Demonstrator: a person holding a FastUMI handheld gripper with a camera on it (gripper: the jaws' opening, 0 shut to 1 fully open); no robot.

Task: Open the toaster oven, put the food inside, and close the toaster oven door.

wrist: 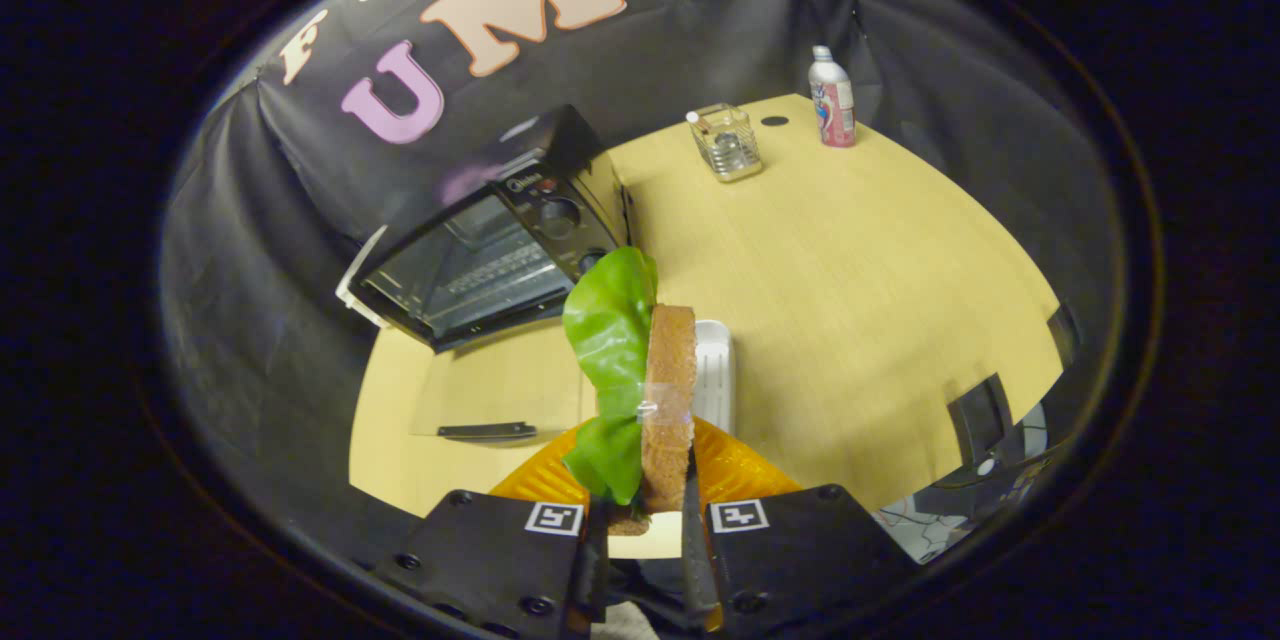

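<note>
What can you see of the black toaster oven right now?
The black toaster oven sits on the light wooden table against the black cloth wall, beyond the gripper. Its glass door hangs open, flat over the table, showing a wire rack inside. Round knobs line its right panel. The gripper is shut on a bread slice with green lettuce.

Table (850, 270): pale wood-grain laminate, smooth, matt. Toaster oven (500, 250): glossy black casing, reflective glass door. Jar (727, 142): clear glass or plastic. Bottle (831, 100): shiny plastic. Bread slice (668, 400): rough, porous. Lettuce leaf (607, 340): glossy, plastic-looking. Gripper (645, 520) clamps both.
</note>
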